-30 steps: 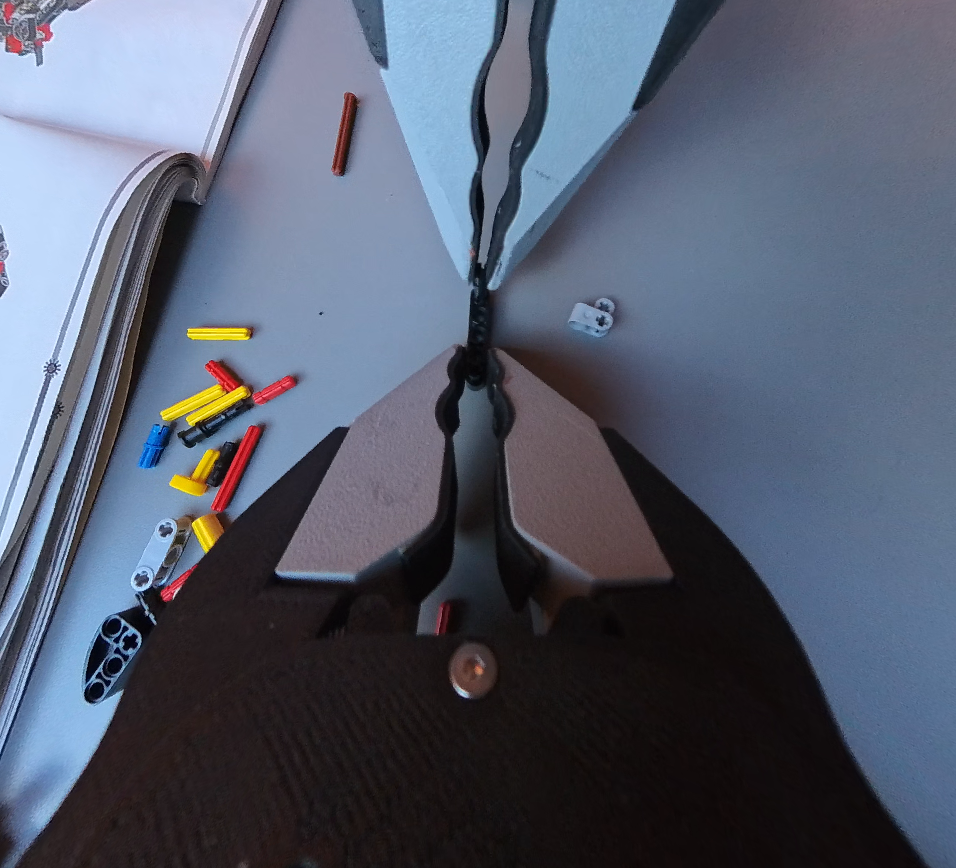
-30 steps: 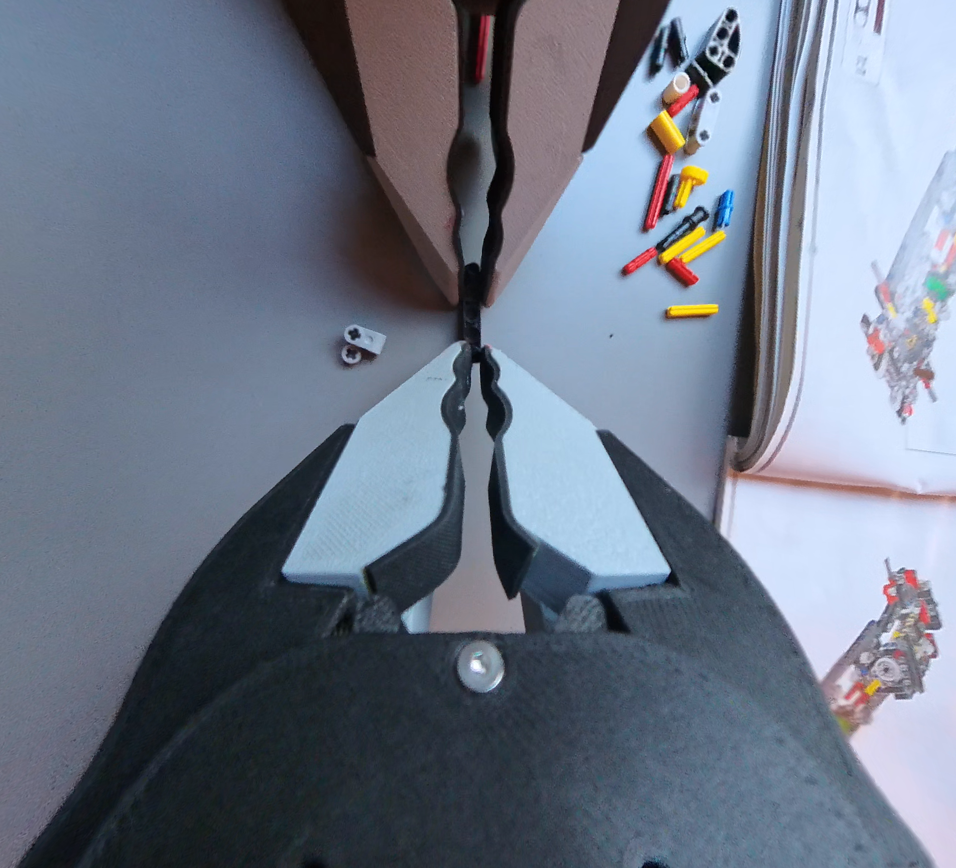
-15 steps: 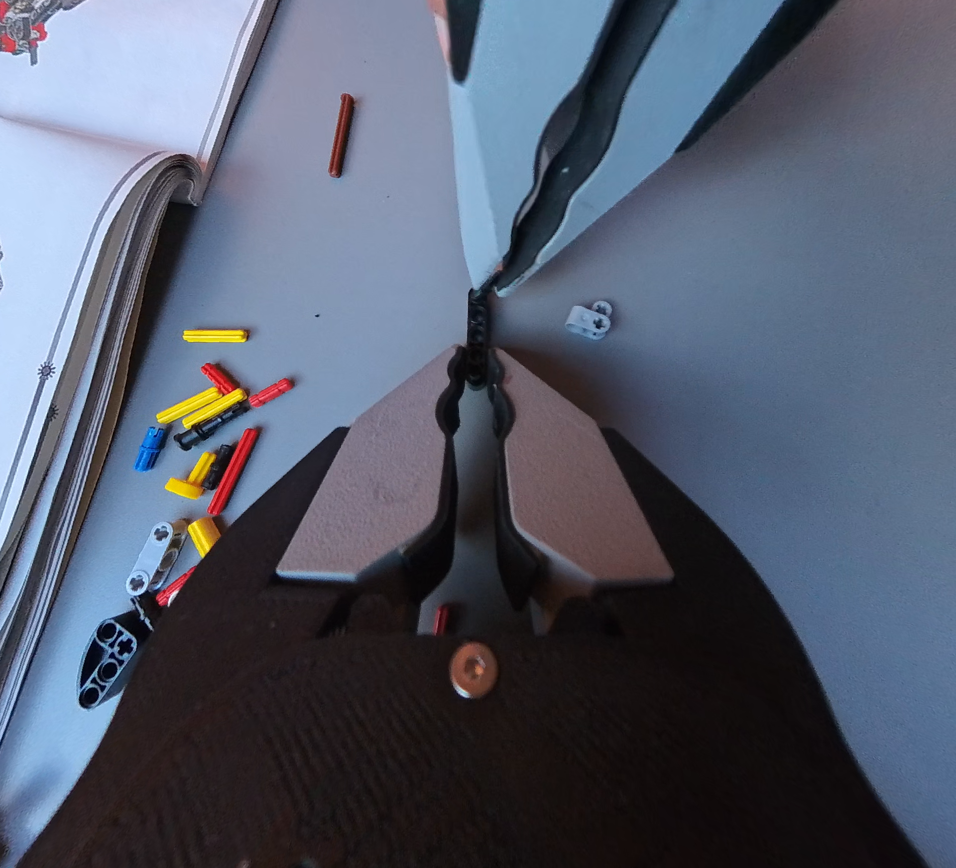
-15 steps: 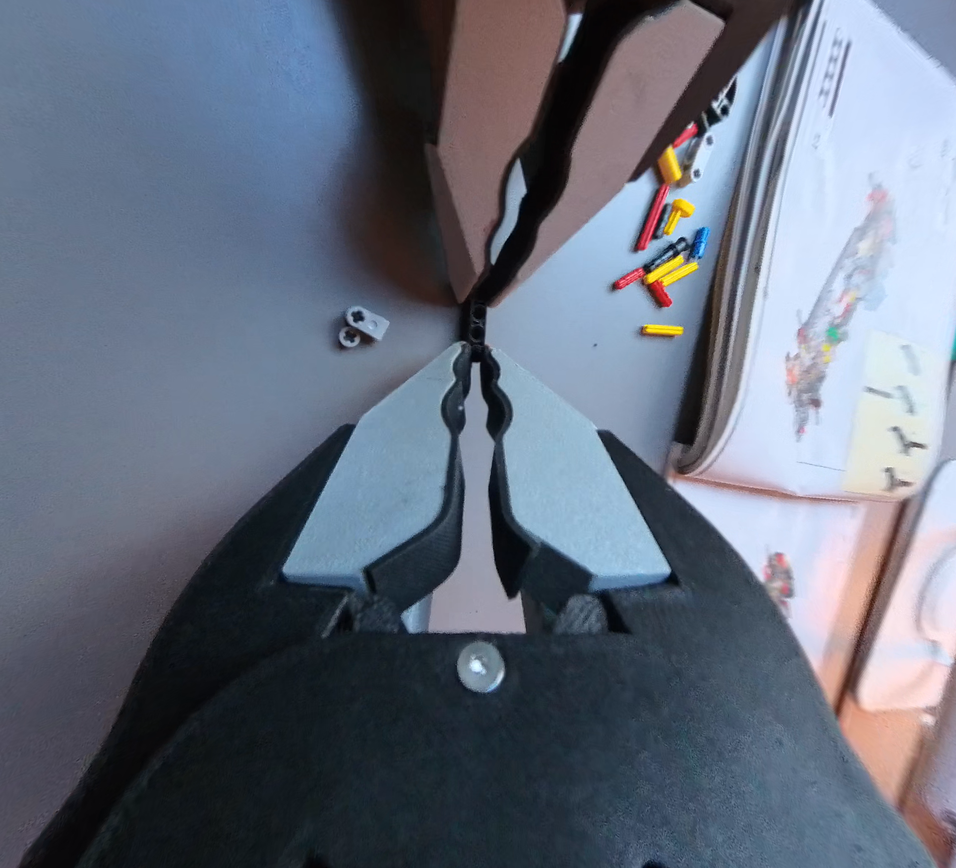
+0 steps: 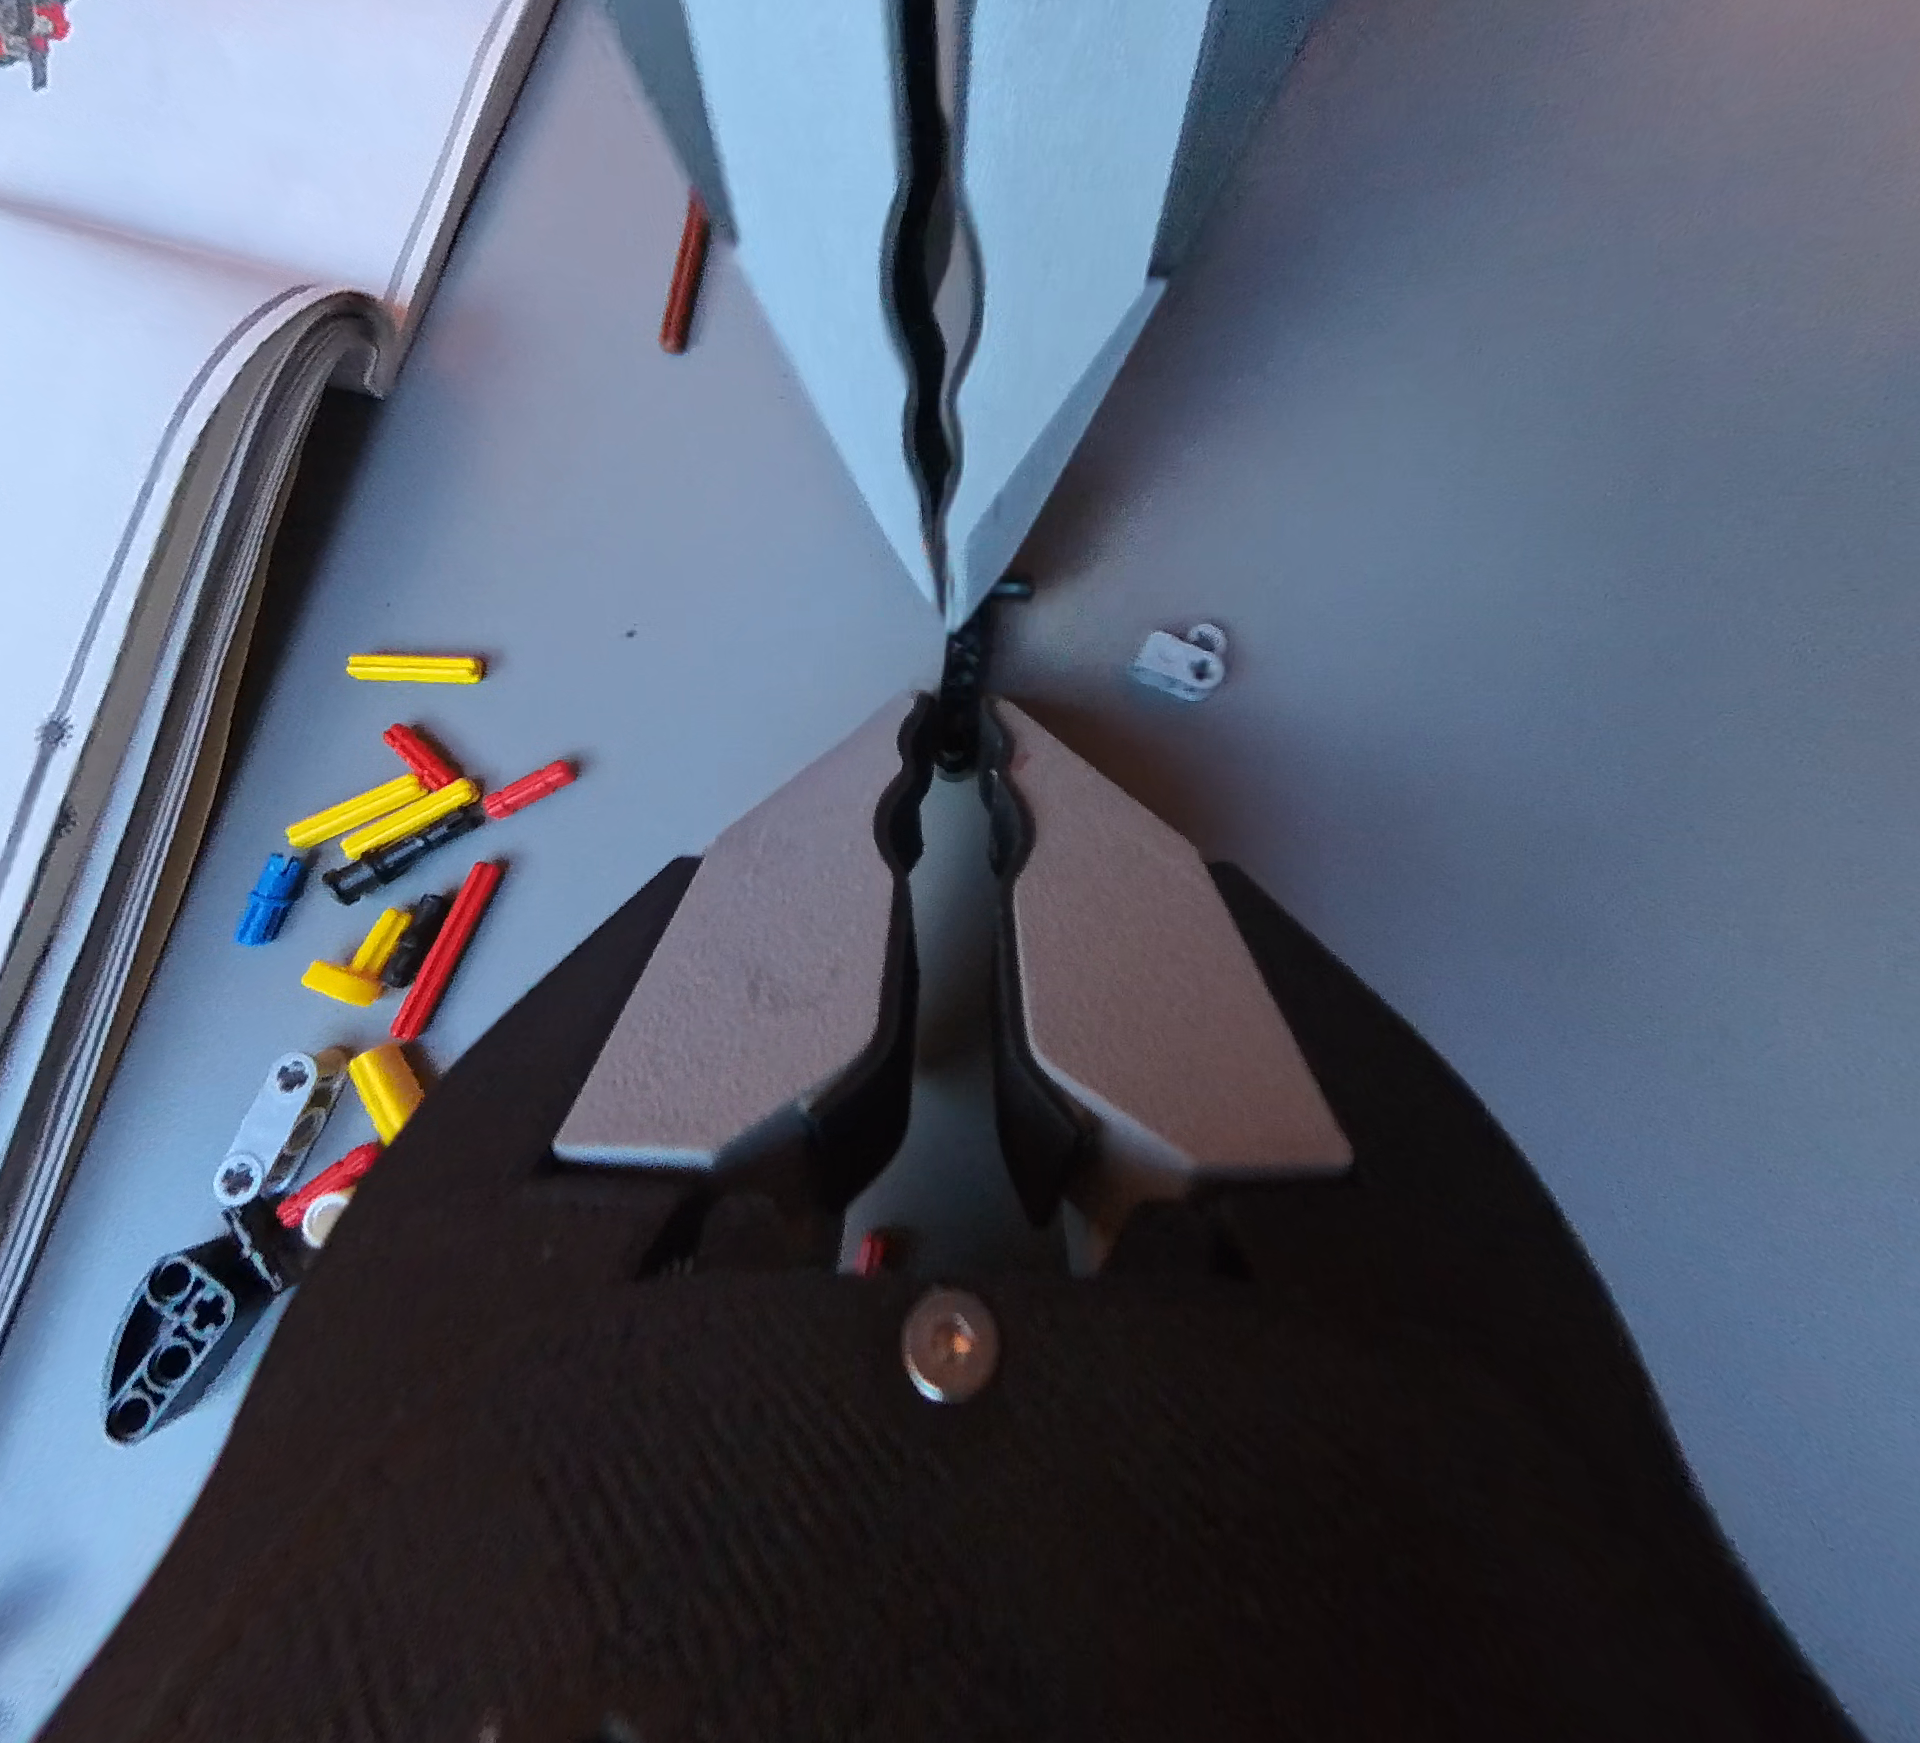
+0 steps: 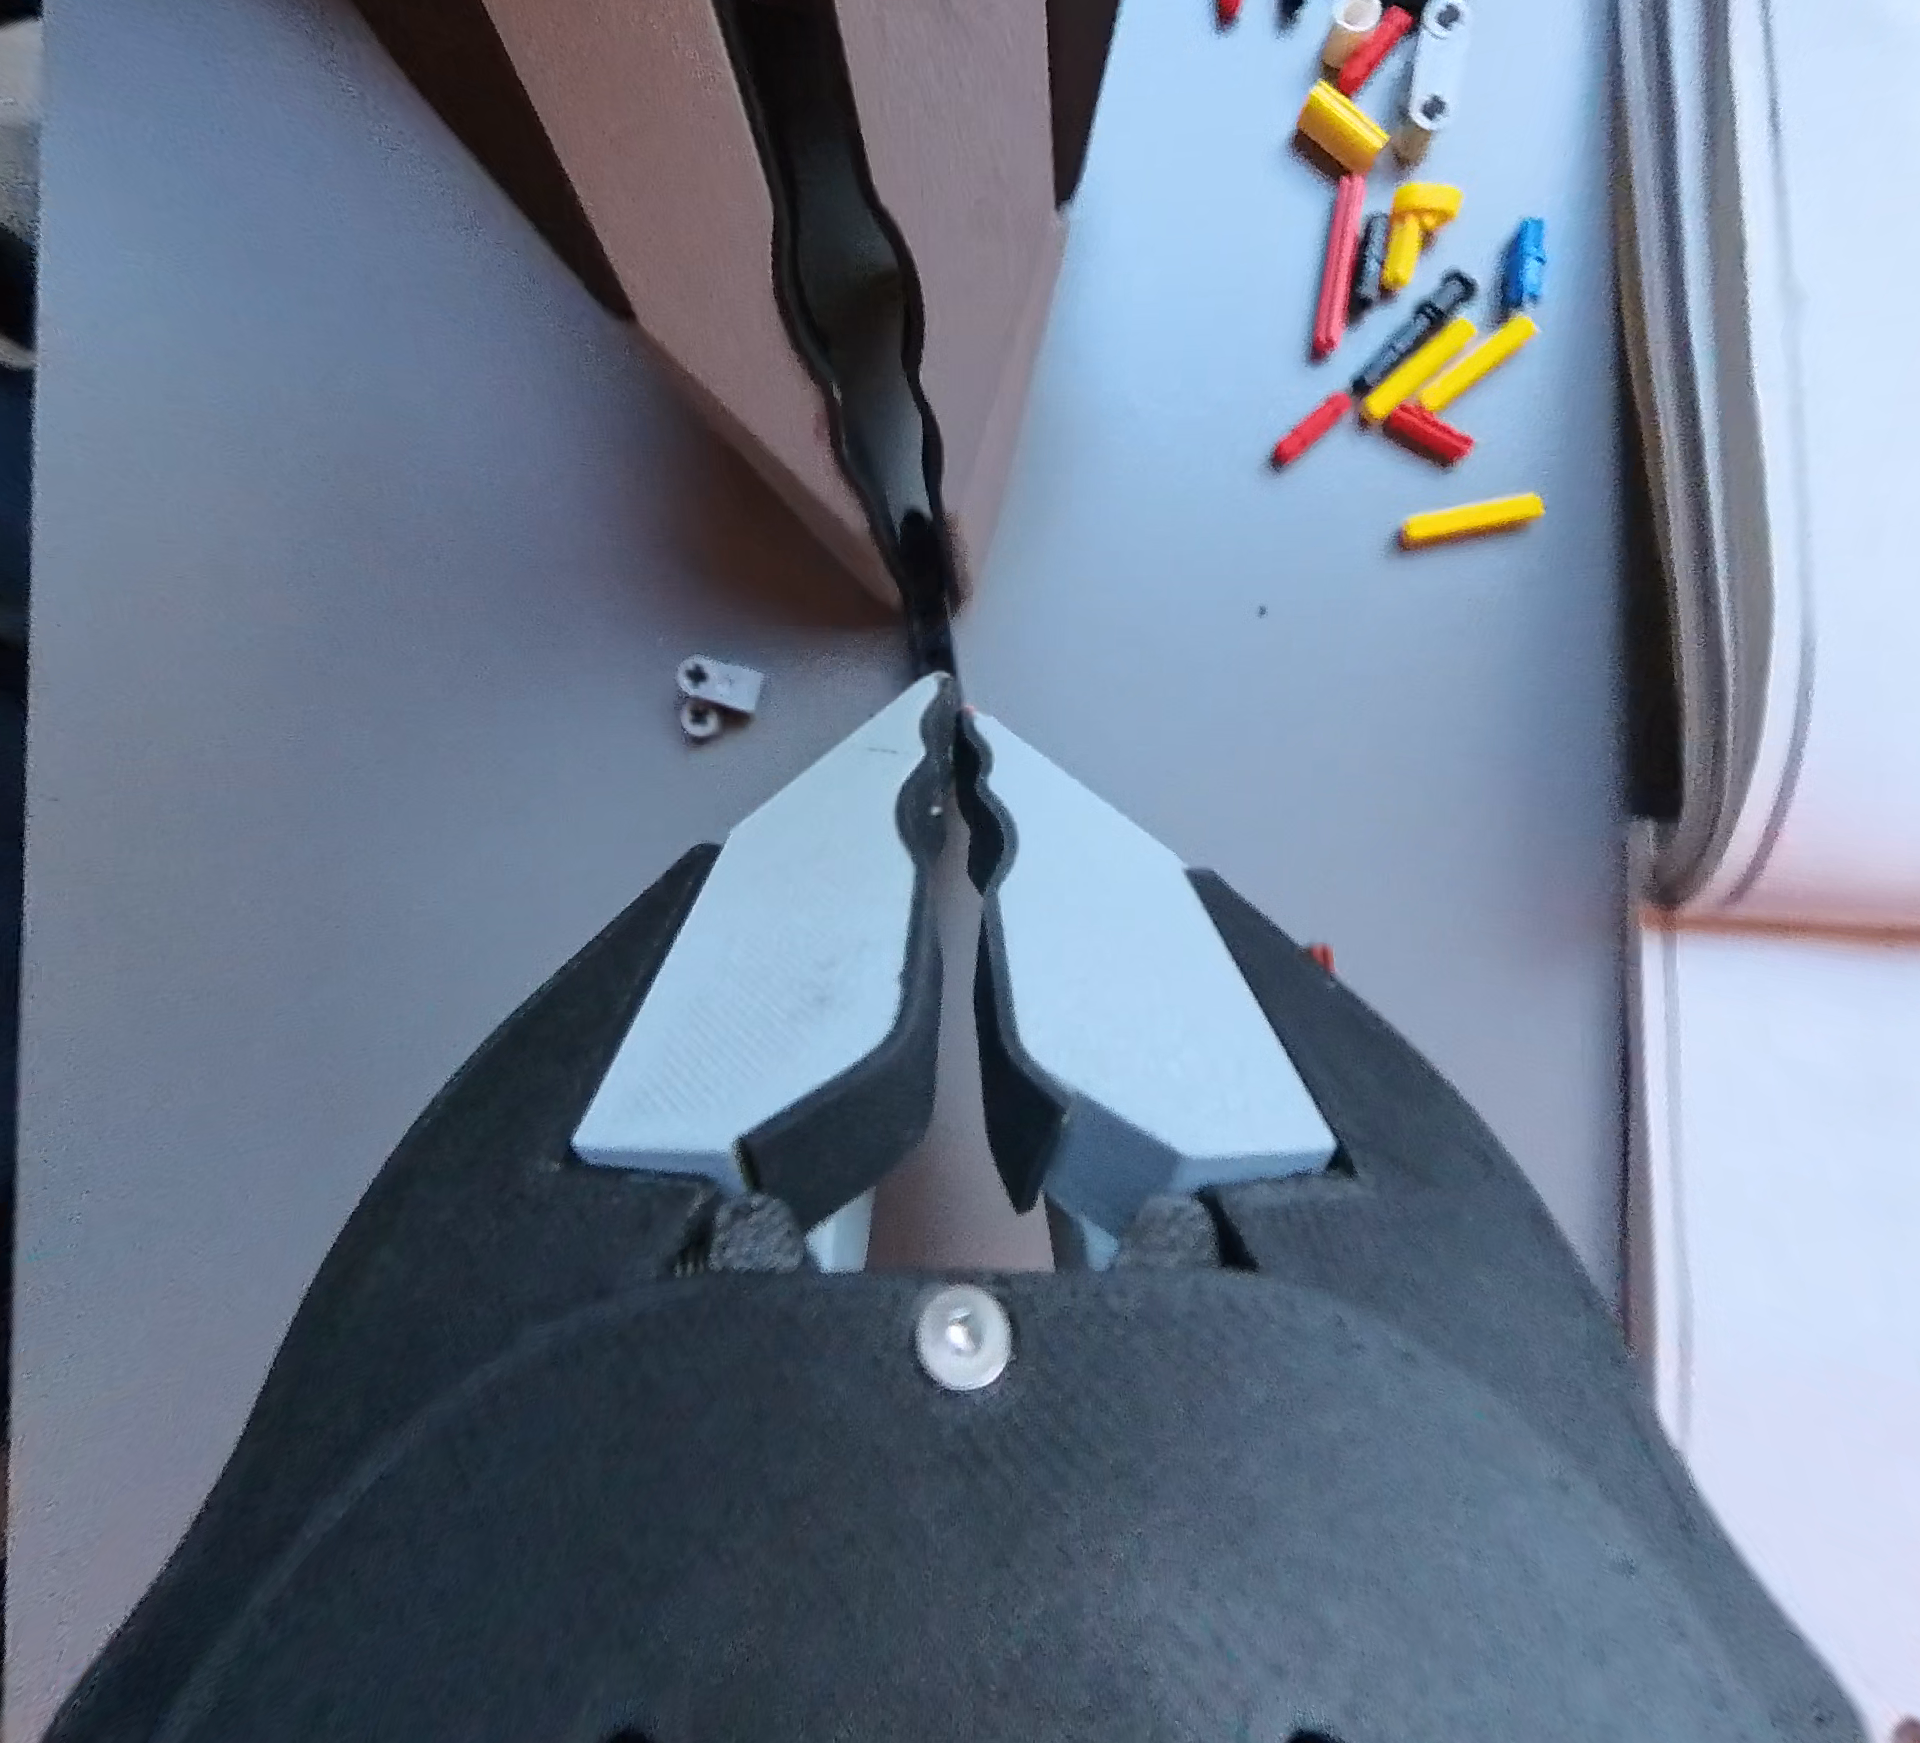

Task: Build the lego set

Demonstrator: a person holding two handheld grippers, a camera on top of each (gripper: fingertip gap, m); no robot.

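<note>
The left gripper, with tan fingers, is closed to a narrow gap on a small black pin piece, both tips pressing its near end. The piece's long axis runs toward 12 o'clock in the left wrist view, straight along the fingers. Its far end meets the tips of the right gripper, whose pale blue fingers are fully closed tip to tip. Whether those tips pinch the piece or only touch it is unclear: the junction is blurred in both views. A thin black stub projects sideways at the blue tips; its nature is indistinct. The piece is held just above the grey tabletop. A light grey connector lies near at 3 o'clock. Loose red, yellow, blue and black pins lie at 9 o'clock beside an open booklet, cut off by the frame.
</note>
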